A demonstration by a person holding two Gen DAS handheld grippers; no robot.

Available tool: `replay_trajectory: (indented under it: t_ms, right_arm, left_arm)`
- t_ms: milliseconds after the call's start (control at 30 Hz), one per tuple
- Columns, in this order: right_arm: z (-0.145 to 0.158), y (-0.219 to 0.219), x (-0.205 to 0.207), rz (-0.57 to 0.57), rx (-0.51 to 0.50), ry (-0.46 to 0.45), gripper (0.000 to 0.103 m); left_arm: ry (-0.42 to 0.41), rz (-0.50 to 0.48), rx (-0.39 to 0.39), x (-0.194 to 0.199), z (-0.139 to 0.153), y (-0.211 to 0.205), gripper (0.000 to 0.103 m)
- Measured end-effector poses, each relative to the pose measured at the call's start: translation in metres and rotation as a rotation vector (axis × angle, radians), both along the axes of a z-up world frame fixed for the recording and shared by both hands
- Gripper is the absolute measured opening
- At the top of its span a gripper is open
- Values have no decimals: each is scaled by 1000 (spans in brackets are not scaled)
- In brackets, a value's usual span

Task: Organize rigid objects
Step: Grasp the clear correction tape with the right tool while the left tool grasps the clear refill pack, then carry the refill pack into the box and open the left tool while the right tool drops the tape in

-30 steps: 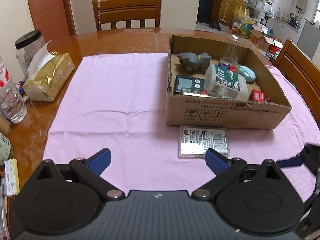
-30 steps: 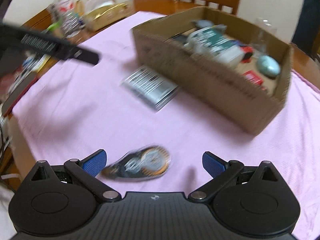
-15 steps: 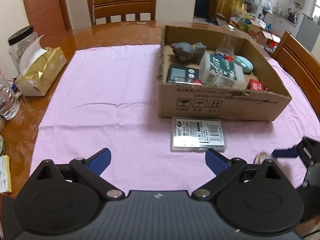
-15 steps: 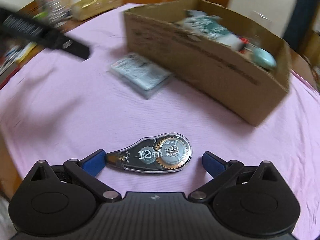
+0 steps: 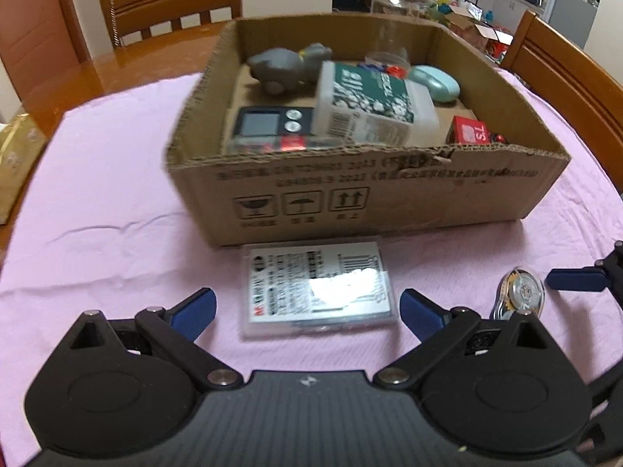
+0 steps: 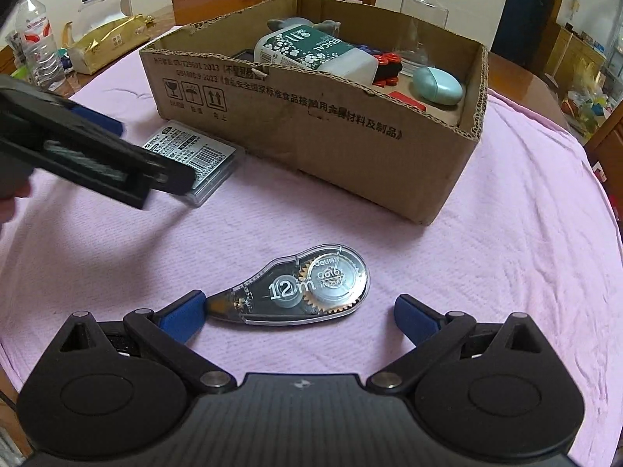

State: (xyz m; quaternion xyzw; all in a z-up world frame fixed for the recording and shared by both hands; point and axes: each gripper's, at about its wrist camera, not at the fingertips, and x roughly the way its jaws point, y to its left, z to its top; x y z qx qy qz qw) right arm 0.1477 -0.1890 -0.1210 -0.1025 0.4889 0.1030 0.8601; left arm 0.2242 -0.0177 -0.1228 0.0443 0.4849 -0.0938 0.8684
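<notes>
Clear plastic correction tape dispenser [image 6: 300,288] flat on pink cloth [image 6: 506,253] over worktop, long axis left-right across right wrist view, narrow tip pointing left, round geared end right. Tip just beside or touching left blue pad of right gripper [image 6: 298,307]; contact not resolvable. Right gripper spread wide, holding nothing. Left gripper [image 5: 307,311] likewise wide apart, empty, straddling near end of clear flat case [image 5: 315,288] lying just in front of cardboard box [image 5: 389,194]. Case label partly washed out by glare. Box holds white bottle [image 5: 370,105], grey toy [image 5: 284,64], teal oval case [image 5: 434,81], timer [image 5: 268,120]; red items partly hidden behind box wall.
</notes>
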Motion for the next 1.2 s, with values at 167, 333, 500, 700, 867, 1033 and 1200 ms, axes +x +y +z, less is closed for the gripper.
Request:
replay_trajectory:
  t_ms: [167, 333, 500, 700, 867, 1033, 1200]
  right_arm:
    - [1, -1, -3, 7, 2, -5, 103]
    - [1, -2, -3, 18, 3, -7, 103]
    - [2, -2, -2, 34, 3, -6, 103]
    - [1, -2, 3, 76, 5, -6, 103]
    - [1, 2, 8, 137, 4, 3, 103]
    - [5, 4, 11, 188, 6, 15, 94]
    - [7, 1, 13, 174, 5, 35, 93]
  left_arm:
    - [3, 19, 21, 7, -9, -8, 102]
    - [4, 47, 21, 11, -8, -8, 102]
    - [7, 54, 21, 13, -8, -9, 102]
    - [-1, 59, 20, 11, -8, -9, 102]
    - [-6, 41, 17, 10, -7, -9, 98]
    - [0, 19, 11, 13, -3, -9, 91]
    - [19, 1, -3, 14, -2, -8, 91]
